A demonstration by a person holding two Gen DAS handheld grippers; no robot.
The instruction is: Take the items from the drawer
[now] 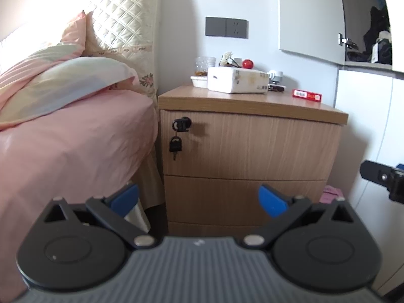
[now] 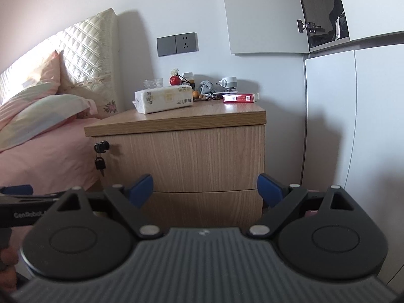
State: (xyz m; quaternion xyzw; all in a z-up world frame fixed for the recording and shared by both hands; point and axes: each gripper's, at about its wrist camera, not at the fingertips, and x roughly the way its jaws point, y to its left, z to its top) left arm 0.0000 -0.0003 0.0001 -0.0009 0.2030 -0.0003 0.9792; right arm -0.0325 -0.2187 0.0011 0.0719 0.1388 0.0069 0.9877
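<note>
A: What've I got on the left cam?

B: I see the left gripper (image 1: 198, 200) w/ its blue fingers (image 1: 271, 200) spread wide, nothing btwn them. It faces the wooden nightstand (image 1: 252, 146), well short of it. Top drawer (image 1: 252, 144) is closed, a key (image 1: 182, 123) sits in the lock at its upper left corner, a second key (image 1: 175, 146) dangles below. Middle drawer (image 1: 227, 197) also closed.

A: And the right?

B: Right gripper (image 2: 205, 189) fingers (image 2: 269, 189) also apart, empty, aimed at the same front. Its tip shows at the right edge of the left cam.

A: Stuff on top?

B: Tissue pack (image 2: 164, 99), red-white box (image 2: 241, 98) near the right edge, glass jar (image 2: 153, 83), red ball (image 2: 173, 80), small white plug-in device (image 2: 228, 82). Gray lump behind the tissues, maybe cloth, too small to tell.

A: Around it?

B: Bed (image 1: 75, 139) w/ pink sheet touching the nightstand's left side, gray wall socket (image 2: 177, 43) above, white wardrobe (image 2: 353, 126) right, upper door ajar.
</note>
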